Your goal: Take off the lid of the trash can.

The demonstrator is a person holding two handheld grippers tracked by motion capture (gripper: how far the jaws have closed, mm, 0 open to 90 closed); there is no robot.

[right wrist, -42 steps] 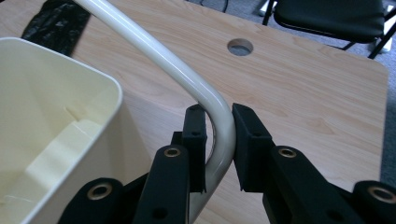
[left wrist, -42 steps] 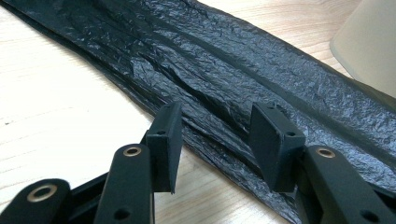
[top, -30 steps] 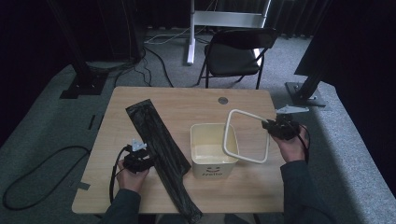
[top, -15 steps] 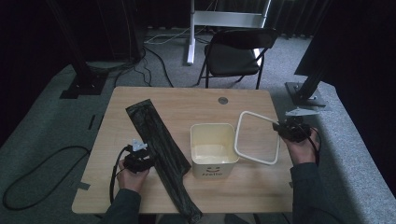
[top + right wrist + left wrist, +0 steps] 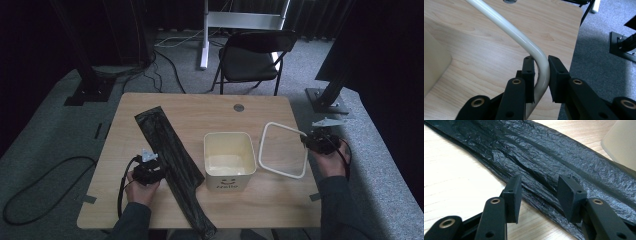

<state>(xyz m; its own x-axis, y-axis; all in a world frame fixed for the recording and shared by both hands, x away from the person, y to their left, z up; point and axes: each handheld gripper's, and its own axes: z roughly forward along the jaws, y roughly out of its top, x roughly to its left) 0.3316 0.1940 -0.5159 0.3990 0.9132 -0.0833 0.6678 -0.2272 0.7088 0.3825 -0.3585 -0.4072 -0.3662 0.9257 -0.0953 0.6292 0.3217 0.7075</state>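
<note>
Item 1: cream rectangular ring frame, lying flat on the tabletop at about 3 o'clock from the cream bin, just beside it, its far right corner reaching the tabletop's right edge. In the right gripper view the rounded corner of the frame passes between the two pads.

Item 2: right tool, at the tabletop's 3 o'clock edge, held in the person's right hand. Jaws narrowed onto the frame's corner, pads pressing the tube from both sides.

Item 3: cream bin, open-topped, square, standing upright near the tabletop's centre, a small printed mark on its near wall.

Item 4: black plastic bag, folded into a long crinkled strip, lying diagonally from 11 o'clock to 6 o'clock across the left half of the tabletop, its near end at the front edge.

Item 5: left tool, at 9 o'clock from the bin, held in the left hand. Jaws about half open, straddling the bag's edge without clamping it; nothing gripped.

Item 6: folding chair, on the floor beyond the tabletop at 12 o'clock.
</note>
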